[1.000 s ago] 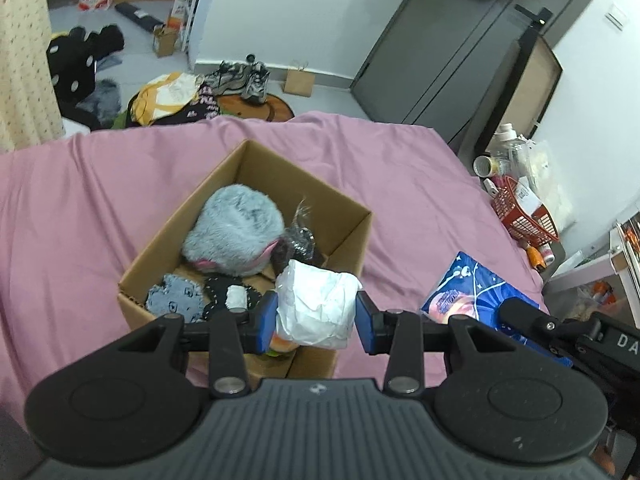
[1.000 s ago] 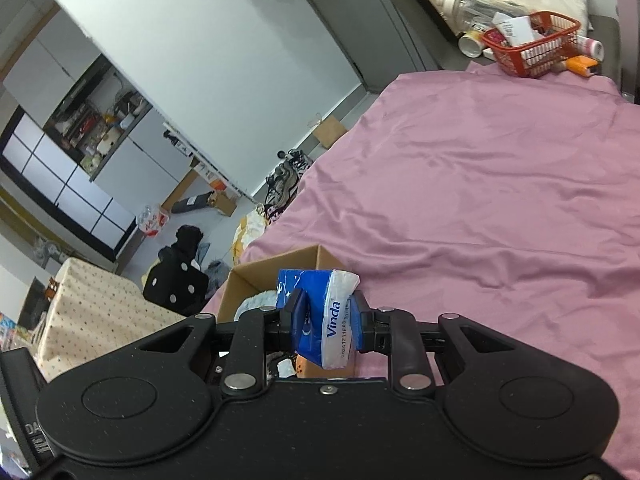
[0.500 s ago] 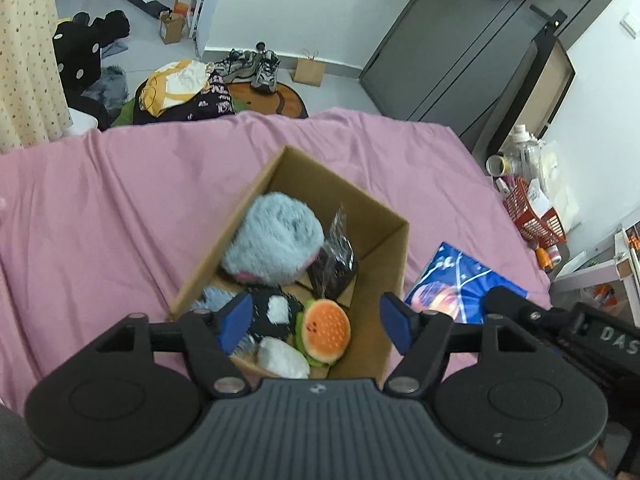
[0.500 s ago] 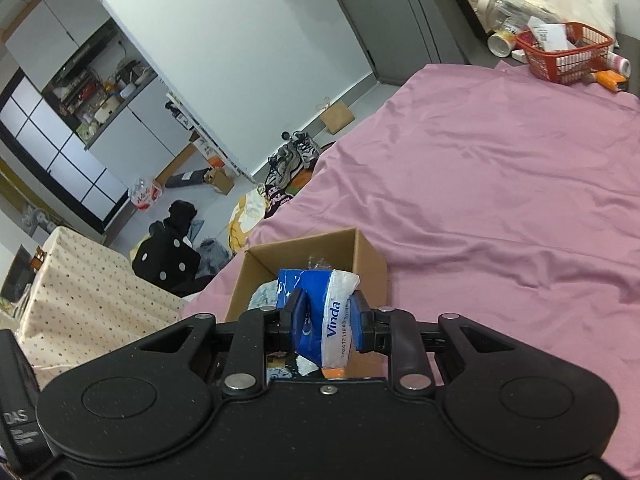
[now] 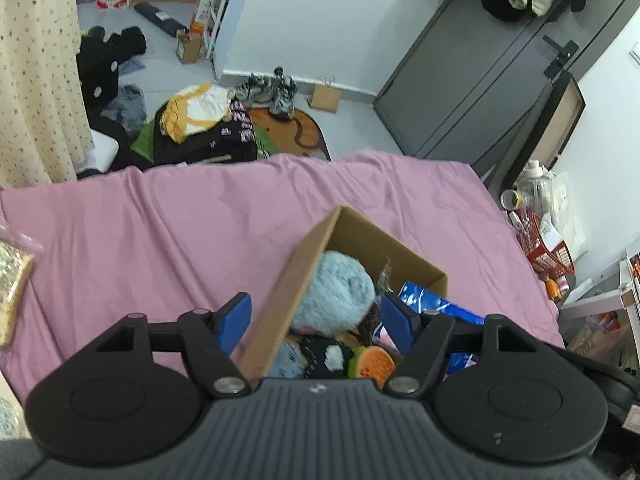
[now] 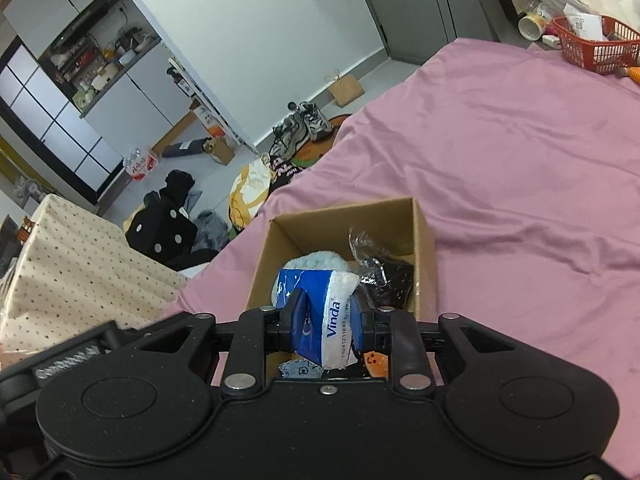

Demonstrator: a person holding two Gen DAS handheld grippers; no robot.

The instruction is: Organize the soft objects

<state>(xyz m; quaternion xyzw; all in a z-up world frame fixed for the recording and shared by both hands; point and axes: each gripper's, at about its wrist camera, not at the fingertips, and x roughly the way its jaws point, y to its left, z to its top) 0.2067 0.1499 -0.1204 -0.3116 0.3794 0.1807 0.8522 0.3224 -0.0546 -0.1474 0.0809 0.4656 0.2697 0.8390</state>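
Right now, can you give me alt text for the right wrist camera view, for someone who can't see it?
The right gripper is shut on a blue and white Vinda tissue pack, held over an open cardboard box on a pink bedsheet. The box holds a pale blue fluffy toy and a dark crinkly bag. A red basket sits at the far edge.

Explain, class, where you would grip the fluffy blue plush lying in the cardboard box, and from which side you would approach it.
Grip the fluffy blue plush across its rounded middle, coming straight down from above. The cardboard box walls block any sideways approach, while its domed top sits clear of the neighbouring toys. The left gripper is open, so it suits the job.
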